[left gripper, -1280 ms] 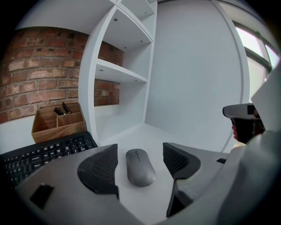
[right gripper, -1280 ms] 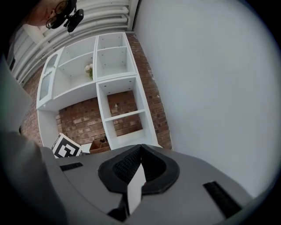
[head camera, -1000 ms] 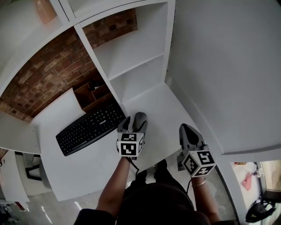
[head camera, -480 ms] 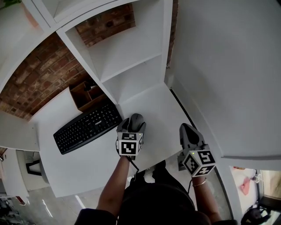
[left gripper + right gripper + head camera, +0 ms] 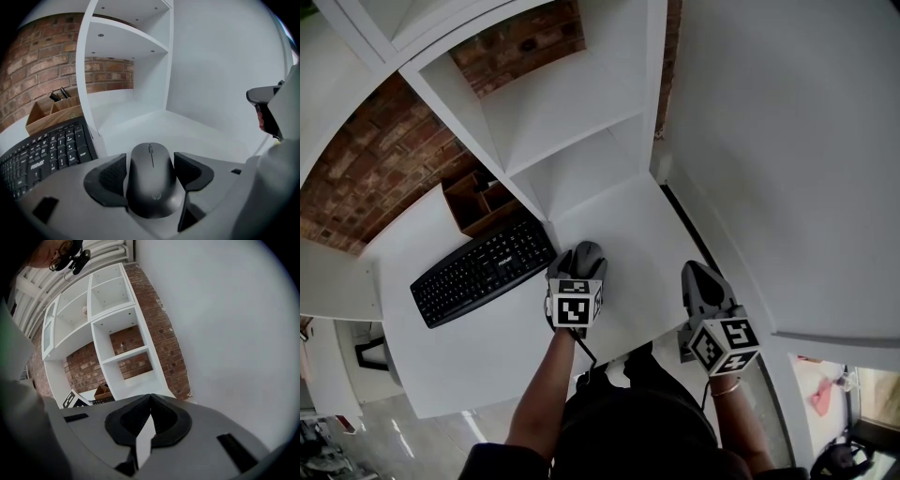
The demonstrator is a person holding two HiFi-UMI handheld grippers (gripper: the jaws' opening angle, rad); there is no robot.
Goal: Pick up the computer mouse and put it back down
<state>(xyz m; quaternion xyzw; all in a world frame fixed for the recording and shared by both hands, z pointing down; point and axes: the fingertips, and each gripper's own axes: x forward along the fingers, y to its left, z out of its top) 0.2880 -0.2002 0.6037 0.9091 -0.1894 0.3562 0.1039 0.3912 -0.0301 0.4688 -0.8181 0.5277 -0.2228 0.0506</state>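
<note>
Left hand-held gripper (image 5: 150, 163) pinches the computer mouse (image 5: 151, 183) by its flanks, low centre of its view, at the white bench (image 5: 487, 328); I can't tell if it is lifted. Right hand-held gripper (image 5: 149, 420) is pressed together, empty. I judge the mouse light, rigid, with a slick shell, so the flanks are the right hold. Matte black dome, scroll wheel, faint logo.

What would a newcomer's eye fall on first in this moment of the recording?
The dark computer mouse stands out first, on the white desk with the left gripper closed on its sides. Just left of it lies a black keyboard, dark against the desk in front of the brick wall. The right gripper hangs off to the right near the desk's edge, jaws together and empty.
</note>
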